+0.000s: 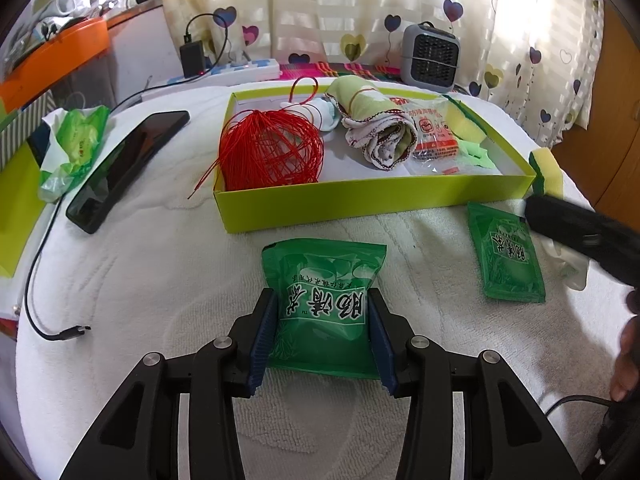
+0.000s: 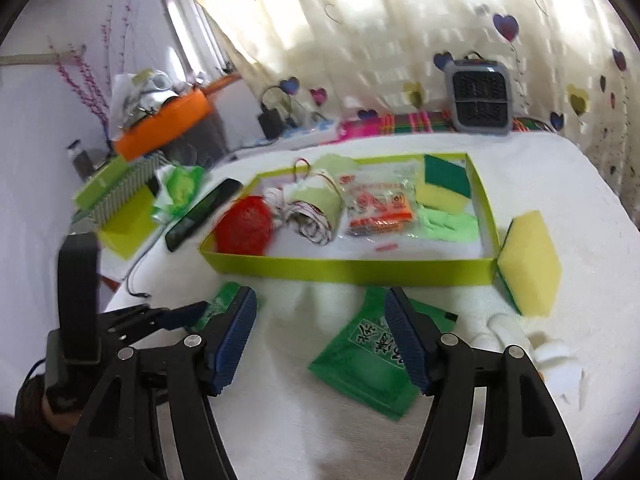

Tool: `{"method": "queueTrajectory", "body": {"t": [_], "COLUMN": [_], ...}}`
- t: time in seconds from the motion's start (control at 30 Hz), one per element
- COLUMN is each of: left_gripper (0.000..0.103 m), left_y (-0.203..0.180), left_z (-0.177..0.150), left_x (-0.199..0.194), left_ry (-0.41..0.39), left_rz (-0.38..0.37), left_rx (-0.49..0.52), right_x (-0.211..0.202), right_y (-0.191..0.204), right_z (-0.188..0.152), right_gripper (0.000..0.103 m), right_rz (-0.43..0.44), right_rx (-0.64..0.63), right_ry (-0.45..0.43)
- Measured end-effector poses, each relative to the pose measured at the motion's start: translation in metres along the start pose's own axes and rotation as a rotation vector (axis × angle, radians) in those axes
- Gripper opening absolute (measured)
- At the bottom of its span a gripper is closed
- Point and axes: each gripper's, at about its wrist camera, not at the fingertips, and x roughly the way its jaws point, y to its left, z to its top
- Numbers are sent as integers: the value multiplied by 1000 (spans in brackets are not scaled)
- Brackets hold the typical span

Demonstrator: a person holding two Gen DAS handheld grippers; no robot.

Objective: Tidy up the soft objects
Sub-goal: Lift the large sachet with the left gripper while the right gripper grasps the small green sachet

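A green packet with white print lies on the white towel, and my left gripper is shut on it, its blue pads pressing both sides. A second green packet lies flat further right; my right gripper hovers open over its left edge, pads clear of it. The lime box behind holds a red string bundle, a rolled cloth, a clear orange-printed bag and a sponge. Another yellow sponge leans on the box's right end.
A white soft item lies right of the second packet. Left of the box are a black phone, a crumpled green bag and a loose cable. A small grey fan and a power strip stand at the back.
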Motion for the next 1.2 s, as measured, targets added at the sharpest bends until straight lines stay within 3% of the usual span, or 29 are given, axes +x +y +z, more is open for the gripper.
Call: {"method": "queueTrajectory", "body": {"t": [0.1,0.17,0.3,0.37,0.47,0.77,1.0,1.07,1.13,1.2], "left_gripper": [43,44,44,44,44,44,45,45,44,44], "left_y": [0,0,0,0,0,0,0,0,0,0], "left_z": [1,1,0,0,0,0,0,0,0,0], "left_x": [-1,0,0,0,0,0,0,0,0,0], "left_ry": [-2,-2,-3,-3,-3,-5,-5,-6,-6,-7], "left_rz": [-3,-2,-3,-4,-2,-4,-5,-5,-3,-4], "left_rx": [-1,0,-2,-2,0,-1,-3,-3,0,-2], "right_x": [19,20,21,25,31,43,42,41,39,39], "right_y": [-15,-24,-26,-28,-18,-3,-2,-1,2,7], "right_z": [-1,-3,-4,-7,-7,-15,-16,-17,-17,-18], "right_gripper": [67,67,67,68,81,82,76,71,57,51], "right_rz": [-87,-117,-206,-199,-186,-304,-323,-318,-303,-298], "right_rx": [92,142,140,149,109,7,-27,-34,-51,-73], "right_ry": [76,82,97,113,122,131,130,125,122,122]}}
